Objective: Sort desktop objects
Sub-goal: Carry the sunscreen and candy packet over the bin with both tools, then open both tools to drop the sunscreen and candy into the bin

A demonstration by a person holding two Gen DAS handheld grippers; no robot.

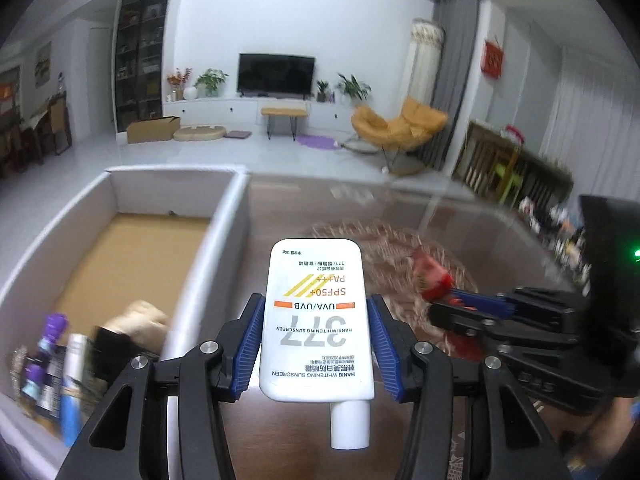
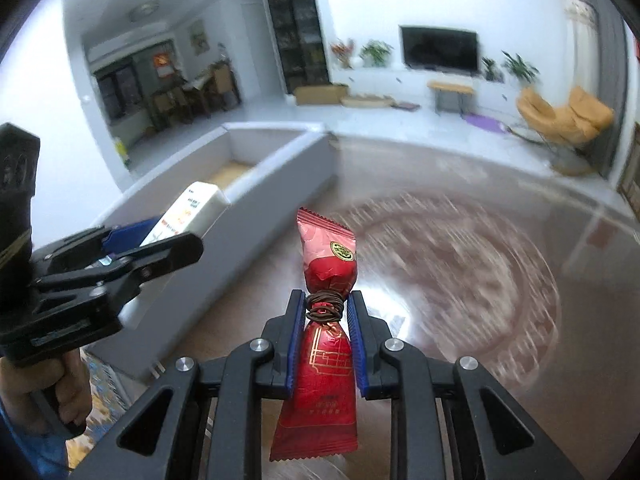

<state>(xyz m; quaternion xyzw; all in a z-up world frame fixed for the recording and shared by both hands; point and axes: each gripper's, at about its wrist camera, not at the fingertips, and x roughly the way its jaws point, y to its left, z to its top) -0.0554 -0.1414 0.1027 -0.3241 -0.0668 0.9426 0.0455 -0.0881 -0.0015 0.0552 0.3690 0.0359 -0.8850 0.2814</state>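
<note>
Two items are in hand at once. A white flat plastic sunscreen tube (image 1: 316, 320), printed with orange SPF lettering and with its round cap pointing back toward the camera, sits gripped across its width between the blue pads of the left tool (image 1: 316, 344). A red foil snack packet (image 2: 326, 320), cinched at the waist by a dark brown elastic band (image 2: 325, 306), is pinched at that waist by the right tool (image 2: 325, 344), whose fingers stand narrow around it. Both items hang above the glossy brown counter (image 2: 460, 320), clear of its surface.

Just left of the tube is a long white cardboard box (image 1: 224, 232) with a brown floor. Its far part shows bare cardboard; its near left corner already holds a blurred cluster of things, among them a purple-capped bottle (image 1: 52, 328) and a pale blue-and-white tube (image 1: 74, 380). In the left wrist view the right tool and its packet appear to the right, near the tube but apart from it. Farther off lies a living room with a television, potted plants and a yellow chair.

The step in hand looks like the carry toward the box. The next move would seem to call for swinging the left tool leftward over the box wall, lowering the tube into the free space and widening the fingers. Whether the packet belongs in the same box I cannot tell.
</note>
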